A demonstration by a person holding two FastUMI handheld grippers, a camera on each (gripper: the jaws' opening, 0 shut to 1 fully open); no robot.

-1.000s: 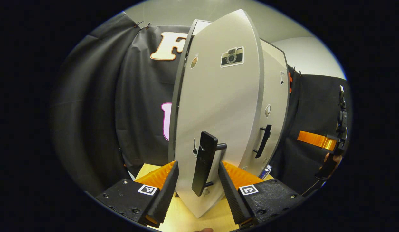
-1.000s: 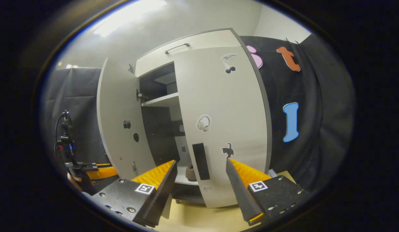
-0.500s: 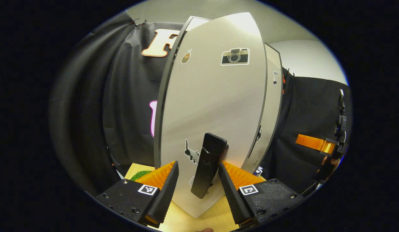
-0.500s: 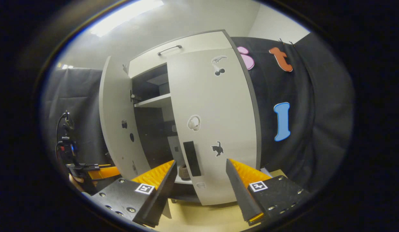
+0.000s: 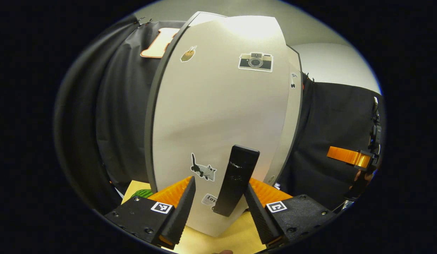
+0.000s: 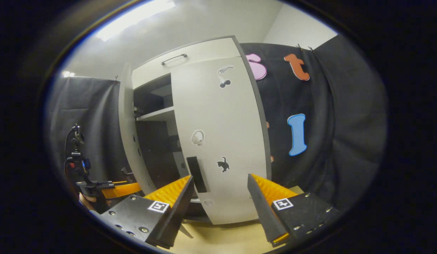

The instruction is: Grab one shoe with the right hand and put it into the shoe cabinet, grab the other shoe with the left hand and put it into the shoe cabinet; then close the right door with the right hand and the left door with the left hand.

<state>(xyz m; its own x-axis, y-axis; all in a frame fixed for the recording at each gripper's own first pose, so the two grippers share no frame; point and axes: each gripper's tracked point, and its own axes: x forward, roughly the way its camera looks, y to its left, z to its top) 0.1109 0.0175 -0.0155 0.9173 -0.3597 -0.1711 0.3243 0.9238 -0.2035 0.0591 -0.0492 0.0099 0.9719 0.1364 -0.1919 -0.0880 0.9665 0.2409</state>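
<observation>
The left tool point(image 5: 218, 206) is held open around the left door's handle point(image 5: 236, 185), fingers not pressing it. The right tool point(image 6: 220, 206) is held open before the shut right door point(image 6: 222, 141); the left door point(image 6: 128, 130) stands ajar.

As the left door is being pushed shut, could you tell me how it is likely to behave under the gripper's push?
The left door looks like a flat rigid panel, so it should probably swing as one piece rather than flex. Its handle sits between the left gripper fingers, far from the hinge edge, so a light push likely suffices. The smooth face might let the fingers slide.
</observation>
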